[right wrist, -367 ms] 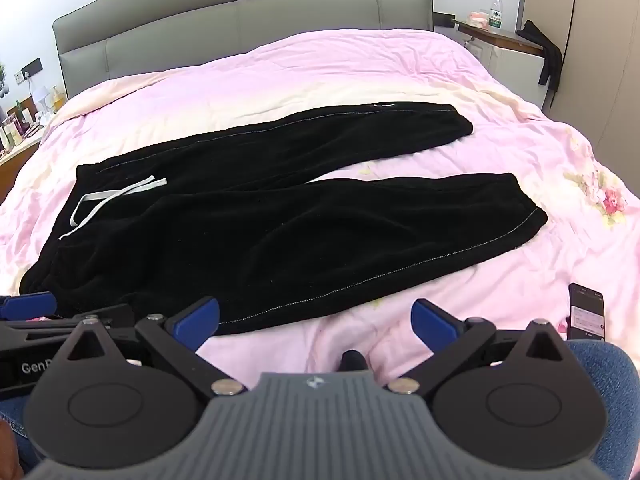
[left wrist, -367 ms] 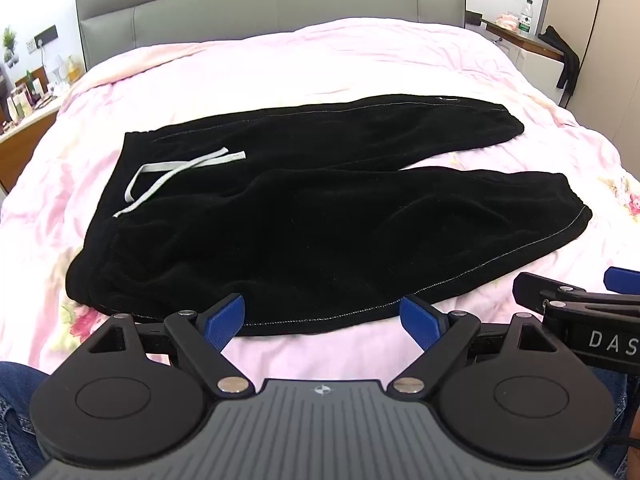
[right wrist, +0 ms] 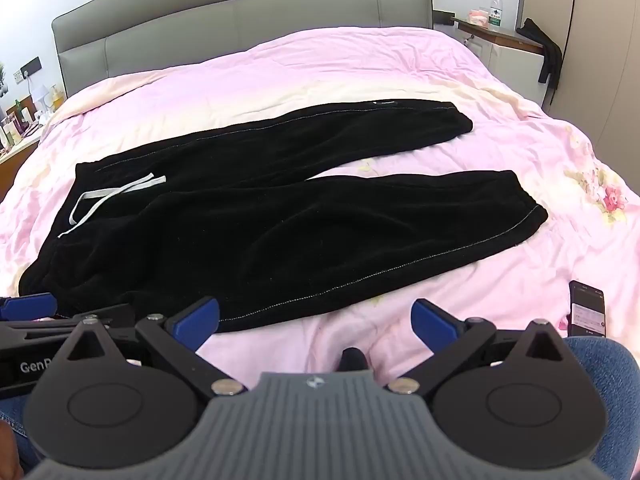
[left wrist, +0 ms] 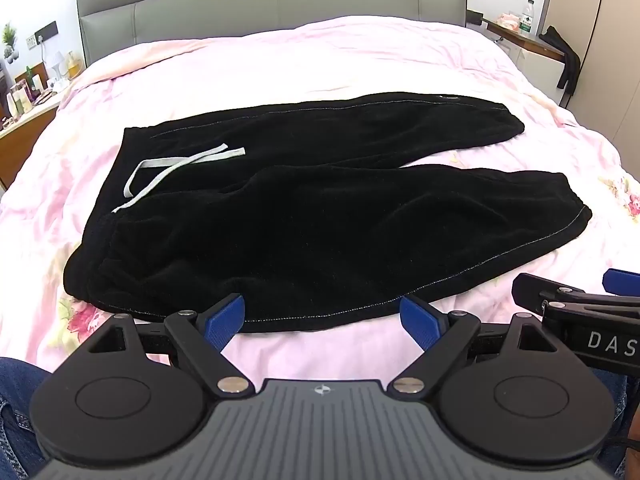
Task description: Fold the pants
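Left wrist view: black pants lie flat, unfolded, across the middle of the bed, waistband toward its left edge, 2 legs running right and splayed apart at the cuffs. Grey drawstring rests on the waist. Left gripper gapes wide, nothing held, tips at the near hem. Right gripper just beside it, at frame right.

Right wrist view: right gripper spread wide, empty, over the sheet near the bed's near edge, by the pants. Phone lies at the near right corner. Bottle on the far nightstand.
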A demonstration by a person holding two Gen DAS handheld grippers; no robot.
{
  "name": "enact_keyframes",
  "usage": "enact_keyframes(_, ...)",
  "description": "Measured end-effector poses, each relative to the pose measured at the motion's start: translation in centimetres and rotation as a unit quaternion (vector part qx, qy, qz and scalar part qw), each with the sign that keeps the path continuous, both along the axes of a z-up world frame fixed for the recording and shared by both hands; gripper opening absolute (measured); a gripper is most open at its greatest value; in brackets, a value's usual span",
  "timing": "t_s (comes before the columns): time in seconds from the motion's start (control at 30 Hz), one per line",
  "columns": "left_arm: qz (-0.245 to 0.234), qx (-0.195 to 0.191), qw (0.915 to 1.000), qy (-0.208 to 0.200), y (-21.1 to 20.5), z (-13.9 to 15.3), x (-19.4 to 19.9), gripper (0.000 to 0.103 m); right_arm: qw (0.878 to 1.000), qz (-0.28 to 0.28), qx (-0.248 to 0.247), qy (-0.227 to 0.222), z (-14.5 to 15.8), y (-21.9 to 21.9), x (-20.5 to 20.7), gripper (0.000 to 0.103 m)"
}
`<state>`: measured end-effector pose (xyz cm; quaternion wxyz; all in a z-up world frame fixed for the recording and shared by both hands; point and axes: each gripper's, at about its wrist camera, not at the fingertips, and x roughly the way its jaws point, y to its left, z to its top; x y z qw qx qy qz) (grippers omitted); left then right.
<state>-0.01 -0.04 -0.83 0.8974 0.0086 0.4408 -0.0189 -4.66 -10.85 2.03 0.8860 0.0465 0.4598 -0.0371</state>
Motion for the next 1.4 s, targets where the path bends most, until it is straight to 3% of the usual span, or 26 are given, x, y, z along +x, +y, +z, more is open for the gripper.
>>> enact_keyframes(1.4,0.002,-0.005,1.0000,0.006,0.18,0.26,-0.36,0.102,1.000,-0.006,0.000,0.001,-0.25,-0.15,-0.15,0.098)
